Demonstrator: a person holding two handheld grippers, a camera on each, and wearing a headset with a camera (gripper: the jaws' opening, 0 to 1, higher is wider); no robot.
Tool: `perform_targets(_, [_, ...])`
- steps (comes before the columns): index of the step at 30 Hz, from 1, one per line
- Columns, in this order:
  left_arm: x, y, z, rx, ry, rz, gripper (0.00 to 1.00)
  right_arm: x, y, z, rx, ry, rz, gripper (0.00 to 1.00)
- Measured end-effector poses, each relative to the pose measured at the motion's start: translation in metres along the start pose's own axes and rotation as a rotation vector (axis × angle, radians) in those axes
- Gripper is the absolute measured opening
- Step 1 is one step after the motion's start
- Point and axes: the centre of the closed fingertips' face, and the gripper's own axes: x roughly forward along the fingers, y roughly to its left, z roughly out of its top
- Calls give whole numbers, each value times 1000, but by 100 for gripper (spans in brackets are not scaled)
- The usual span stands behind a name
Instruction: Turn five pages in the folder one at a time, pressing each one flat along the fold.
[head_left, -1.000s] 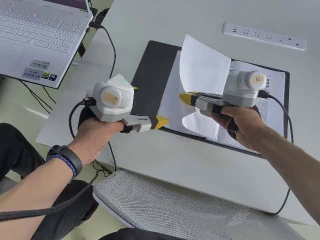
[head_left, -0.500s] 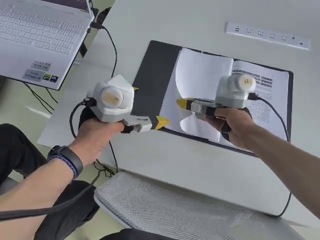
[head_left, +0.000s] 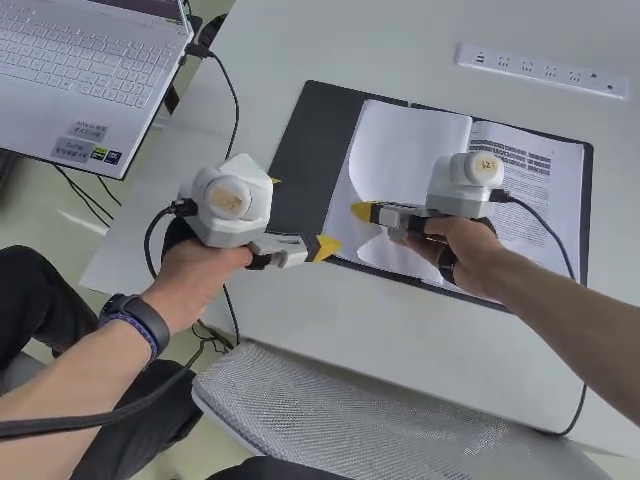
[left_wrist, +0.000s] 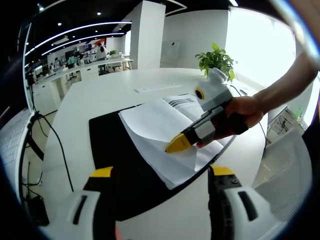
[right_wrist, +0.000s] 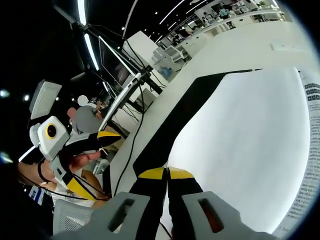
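Head view: the folder (head_left: 305, 150) lies open on the white worktop (head_left: 330, 40). Its long spread runs left to right, skewed a little clockwise, and the fold points away from you. A blank page (head_left: 405, 160) arches over the middle, and the printed page (head_left: 535, 190) lies flat on the right. Your right hand (head_left: 462, 250) reaches in from the right, aiming the right claw (head_left: 362, 211) leftward, low over the blank page. Your left hand (head_left: 200, 265) holds the left claw (head_left: 325, 246) pointing right, just off the folder's near edge. A laptop (head_left: 80, 70) sits far left and a power strip (head_left: 540, 72) lies beyond the folder (a mesh chair seat (head_left: 350, 420) shows below the worktop's near edge).

Left gripper view: your left claw (left_wrist: 162, 172) is spread wide, gripping nothing, and faces the folder's black cover (left_wrist: 107, 145). A potted plant (left_wrist: 216, 57) stands at the worktop's far end, in a bright open office.

Right gripper view: your right claw (right_wrist: 166, 173) is pressed together at the blank page's (right_wrist: 240, 130) edge. You cannot tell whether paper is caught between the jaws.
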Motion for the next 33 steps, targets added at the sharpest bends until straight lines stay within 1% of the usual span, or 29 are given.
perform_targets(1, [1, 0, 0, -2, 0, -1, 74, -1, 2, 1, 17, -8, 12, 0])
perform_targets(4, [3, 1, 2, -4, 1, -2, 73, -2, 1, 1, 16, -9, 10, 0])
perform_targets(7, [7, -1, 6, -2, -2, -7, 72, -4, 4, 3, 20, -19, 26, 6])
perform_targets(9, [10, -1, 8, 1, 0, -9, 71, -6, 10, 6, 20, -24, 49, 8])
perform_targets(11, [15, 1, 9, -11, -1, -12, 66, -8, 13, 7, 4, -23, 54, 10])
perform_targets(13, [21, 1, 10, -15, 3, -17, 65, -12, 15, 10, -2, -31, 62, 14])
perform_targets(15, [26, 0, 13, -11, 0, -24, 65, -17, 15, 14, -12, -42, 64, 16])
perform_targets(19, [35, -3, 18, 5, -5, -37, 62, -30, 11, 22, -21, -71, 54, 18])
perform_targets(23, [44, -6, 19, 19, 1, -48, 57, -44, 6, 29, -34, -95, 39, 18])
perform_targets(25, [49, -8, 19, 29, 7, -52, 52, -52, 3, 32, -42, -104, 29, 18])
perform_targets(27, [53, -9, 19, 35, 11, -57, 51, -58, -1, 34, -43, -113, 21, 18])
perform_targets(33, [69, -13, 8, 64, 54, -70, 48, -74, -13, 35, -37, -136, -6, 17])
